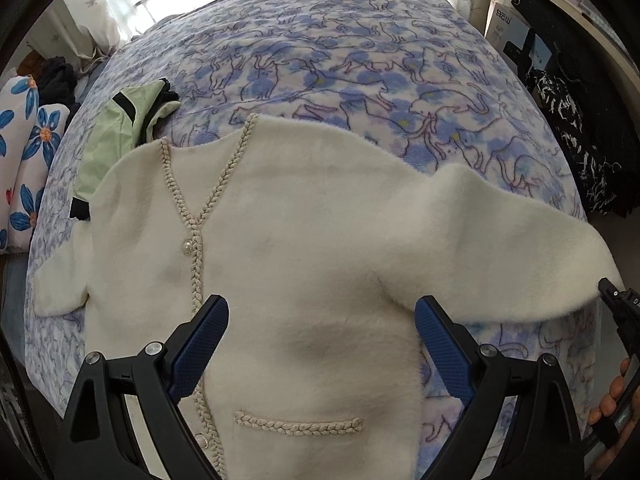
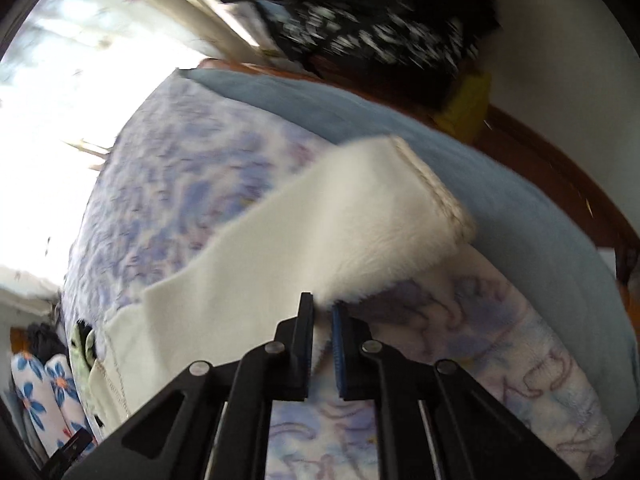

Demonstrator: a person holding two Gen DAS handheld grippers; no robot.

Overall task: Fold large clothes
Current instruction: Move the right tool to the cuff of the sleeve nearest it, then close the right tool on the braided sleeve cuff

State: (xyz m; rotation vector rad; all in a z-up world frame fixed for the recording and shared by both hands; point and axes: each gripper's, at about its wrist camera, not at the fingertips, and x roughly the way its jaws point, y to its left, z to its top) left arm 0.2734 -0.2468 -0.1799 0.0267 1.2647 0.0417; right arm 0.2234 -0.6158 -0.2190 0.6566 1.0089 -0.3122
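A fluffy cream cardigan (image 1: 304, 240) with braided trim and pearl buttons lies face up on the bed. My left gripper (image 1: 322, 340) is open and hovers over its lower front, above the braided pocket (image 1: 298, 426). My right gripper (image 2: 323, 306) is shut on the edge of the cardigan's sleeve (image 2: 360, 220), holding it lifted off the blanket. In the left wrist view the same sleeve (image 1: 500, 248) stretches out to the right, and the right gripper's tip (image 1: 610, 290) shows at its cuff.
The bed carries a blue and white cat-print blanket (image 1: 360, 60). A light green garment (image 1: 120, 136) lies beside the cardigan's collar. Flowered pillows (image 1: 28, 160) sit at the left. Dark patterned clothing (image 1: 568, 120) and a box stand at the right. A wooden bed frame (image 2: 560, 168) runs behind.
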